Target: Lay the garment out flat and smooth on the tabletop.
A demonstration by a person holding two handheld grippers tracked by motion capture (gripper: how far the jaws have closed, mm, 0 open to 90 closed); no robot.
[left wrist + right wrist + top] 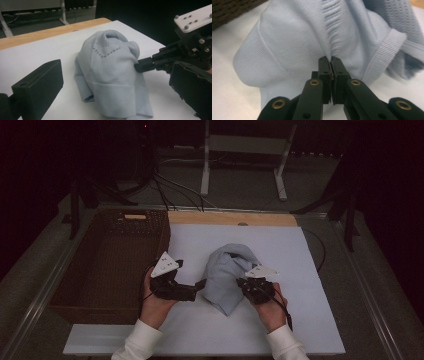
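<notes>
A crumpled light blue knit garment (227, 275) lies in a heap on the white table top (300, 320). My right gripper (245, 282) reaches in from the garment's right side and is shut on a pinch of its fabric (329, 42); in the right gripper view the two pads (325, 68) meet with a ribbed fold squeezed between them (331, 61). My left gripper (199, 287) sits at the garment's left edge, pointing right. Its black fingers (37, 87) stand wide apart, and the garment (110, 75) lies ahead between them, untouched. The right gripper's tip (138, 67) bites the cloth there too.
A dark brown wicker basket (110, 265) stands on the table's left, close to my left hand. A wooden strip (230, 218) borders the far edge of the white top. Behind the table are a white stand (245, 150) and cables on the floor (170, 190).
</notes>
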